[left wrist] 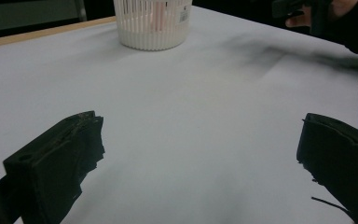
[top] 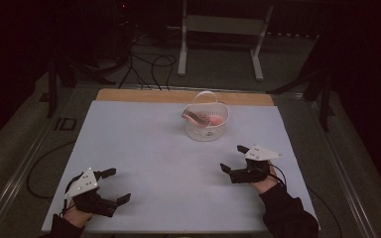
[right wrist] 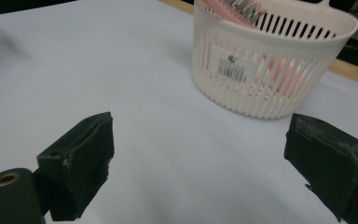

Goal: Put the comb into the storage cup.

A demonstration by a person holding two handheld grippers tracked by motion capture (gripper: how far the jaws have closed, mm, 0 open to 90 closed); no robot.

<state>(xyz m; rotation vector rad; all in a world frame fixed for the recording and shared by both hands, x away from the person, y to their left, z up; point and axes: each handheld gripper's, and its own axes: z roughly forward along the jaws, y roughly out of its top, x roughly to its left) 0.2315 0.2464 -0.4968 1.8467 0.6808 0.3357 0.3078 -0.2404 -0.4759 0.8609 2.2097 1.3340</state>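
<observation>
White table (top: 144, 148) w/ basket (top: 206, 124), room seemingly dark

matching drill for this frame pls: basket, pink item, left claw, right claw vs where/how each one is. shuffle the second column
Things:
1. basket
2. pink item
3. left claw
4. right claw

Places and states:
A. open, at the near left corner of the white table
B. lying inside the basket
C. open, near right, the closer one to the basket
D. standing on the far side of the table, handle up

Pairs: 1-D, 2-B, 3-A, 4-C
</observation>
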